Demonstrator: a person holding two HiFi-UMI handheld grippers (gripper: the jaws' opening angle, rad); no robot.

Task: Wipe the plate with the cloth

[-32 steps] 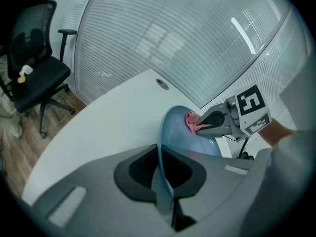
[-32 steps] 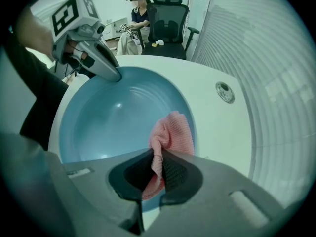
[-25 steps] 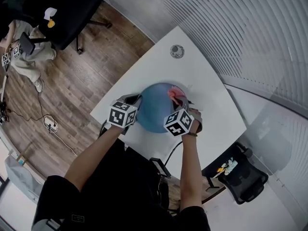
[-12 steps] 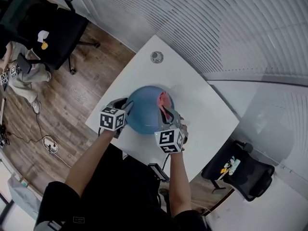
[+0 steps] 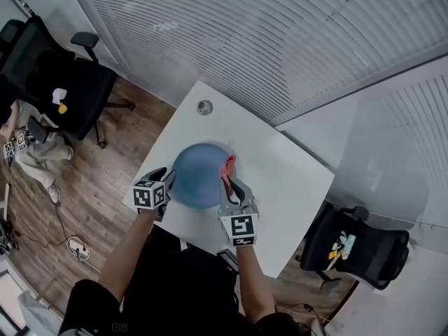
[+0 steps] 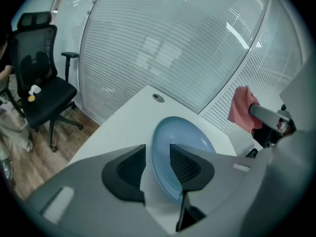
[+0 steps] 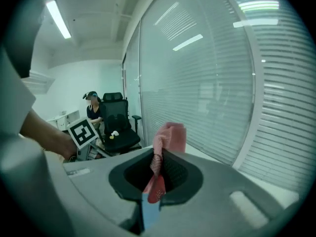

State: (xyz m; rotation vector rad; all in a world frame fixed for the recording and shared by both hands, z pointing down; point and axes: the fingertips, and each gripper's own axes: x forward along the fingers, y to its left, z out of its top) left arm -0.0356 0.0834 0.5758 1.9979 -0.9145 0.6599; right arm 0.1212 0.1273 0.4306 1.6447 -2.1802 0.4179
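A pale blue plate (image 5: 196,177) lies on the white table (image 5: 280,180). My left gripper (image 5: 166,182) is at its left rim. Its jaws are opening, and in the left gripper view the plate (image 6: 180,142) edge shows in the gap of the left gripper (image 6: 158,154), with no pad pressing on it. My right gripper (image 5: 229,180) hangs over the plate's right rim, shut on a pink cloth (image 5: 229,164). In the right gripper view the cloth (image 7: 170,137) sticks up out of the right gripper (image 7: 158,168). The left gripper view shows the cloth (image 6: 241,107) lifted clear of the plate.
A small round disc (image 5: 204,107) sits near the table's far corner. Black office chairs stand at the left (image 5: 59,89) and at the right (image 5: 357,247). A seated person (image 5: 28,152) is at the far left, on the wooden floor. Slatted blinds run behind the table.
The right gripper has risen off the plate with the cloth and rolled. The left gripper's jaws have parted from the plate's rim. The head view has swung up.
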